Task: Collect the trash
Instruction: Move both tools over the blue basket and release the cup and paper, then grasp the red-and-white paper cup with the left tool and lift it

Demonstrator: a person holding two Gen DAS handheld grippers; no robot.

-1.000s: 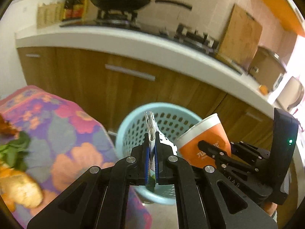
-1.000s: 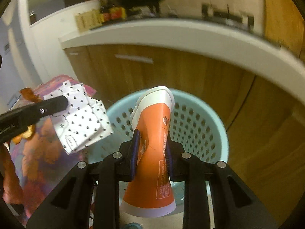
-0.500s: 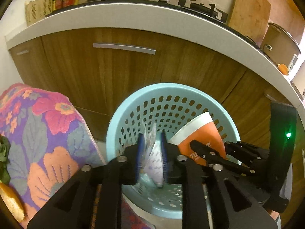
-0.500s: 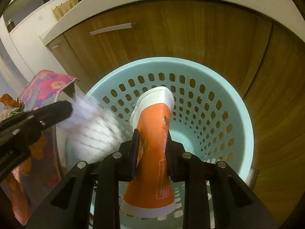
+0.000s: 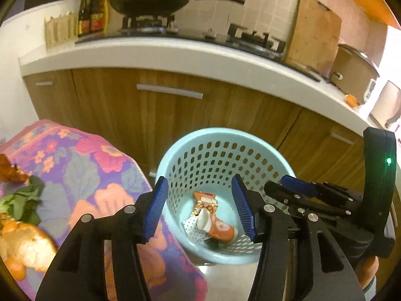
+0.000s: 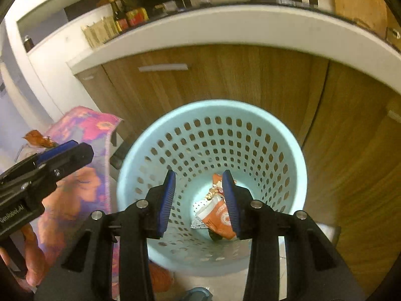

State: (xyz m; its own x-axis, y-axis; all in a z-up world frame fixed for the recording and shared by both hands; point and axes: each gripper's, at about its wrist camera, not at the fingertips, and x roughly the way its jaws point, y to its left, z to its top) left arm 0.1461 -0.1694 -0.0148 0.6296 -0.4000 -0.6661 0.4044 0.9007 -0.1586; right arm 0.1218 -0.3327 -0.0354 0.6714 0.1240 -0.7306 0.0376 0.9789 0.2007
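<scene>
A light blue perforated waste basket (image 5: 180, 148) stands on the floor before wooden cabinets; it also shows in the right wrist view (image 6: 298, 155). At its bottom lie an orange paper cup (image 5: 218, 228), a dotted white paper (image 5: 190, 225) and a snack wrapper (image 5: 205, 200). The cup (image 6: 219, 217) and paper (image 6: 200, 205) show in the right wrist view too. My left gripper (image 5: 200, 208) is open and empty above the basket. My right gripper (image 6: 198, 198) is open and empty above it, also seen from the left wrist view (image 5: 295, 188).
A table with a floral cloth (image 5: 75, 165) stands left of the basket, with vegetable scraps (image 5: 17, 200) and peels (image 5: 22, 248) on it. Behind is a white counter (image 5: 175, 55) with a wok, bottles, cutting board and cooker. Cabinet doors (image 6: 225, 80) are close behind the basket.
Both grippers opened: the dotted paper dropped from the left and the orange cup from the right into the basket. Both views rose back up from the basket.
</scene>
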